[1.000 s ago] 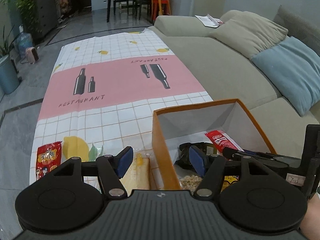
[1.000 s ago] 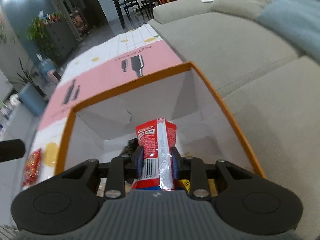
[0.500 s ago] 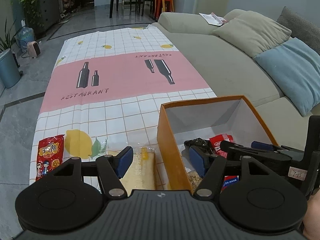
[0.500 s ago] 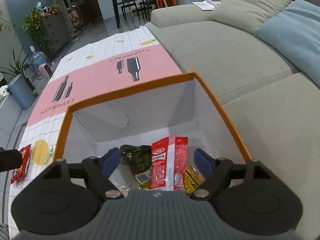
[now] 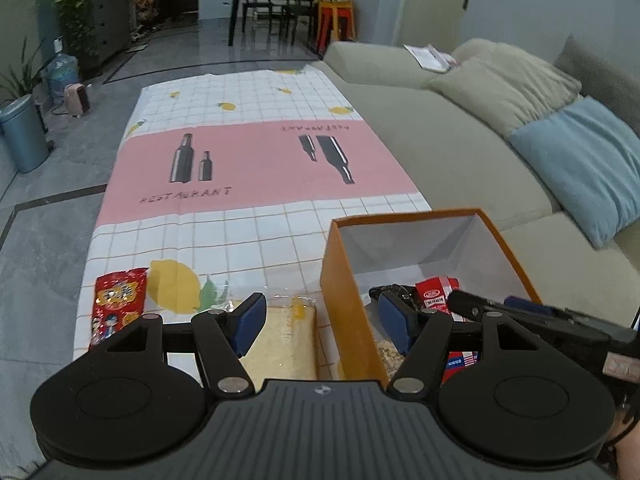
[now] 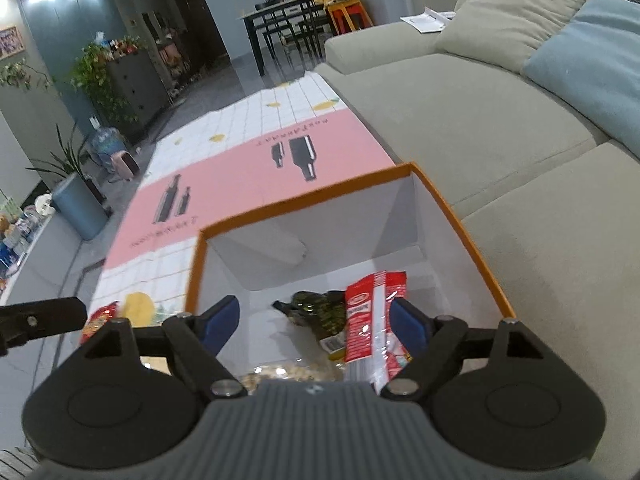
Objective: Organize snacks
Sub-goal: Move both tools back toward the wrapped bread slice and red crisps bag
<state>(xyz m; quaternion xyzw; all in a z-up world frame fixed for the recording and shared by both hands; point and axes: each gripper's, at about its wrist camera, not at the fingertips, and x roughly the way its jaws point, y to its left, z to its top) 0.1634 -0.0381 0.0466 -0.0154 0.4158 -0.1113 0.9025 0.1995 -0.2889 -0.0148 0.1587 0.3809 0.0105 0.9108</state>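
Observation:
An orange box (image 5: 344,280) (image 6: 460,216) with white inside stands on the tablecloth next to the sofa. In it lie a red packet (image 6: 370,320) (image 5: 436,292), a dark green packet (image 6: 320,312) and a clear bag of nuts (image 6: 280,372). My right gripper (image 6: 316,322) is open and empty above the box's near end; it also shows in the left wrist view (image 5: 520,312). My left gripper (image 5: 322,322) is open and empty, straddling the box's left wall. A pale wrapped bread slice (image 5: 280,340) lies under it. A red snack bag (image 5: 116,304) (image 6: 98,320) lies further left.
A pink and white checked tablecloth (image 5: 248,184) covers the low table. A grey sofa (image 5: 452,152) with beige and blue cushions (image 5: 580,168) runs along the right. A blue bin (image 5: 22,136), plants and a dining table stand beyond.
My right gripper opened and let the red packet drop into the box, then drew back and swung left. My left gripper rose a little and stayed open.

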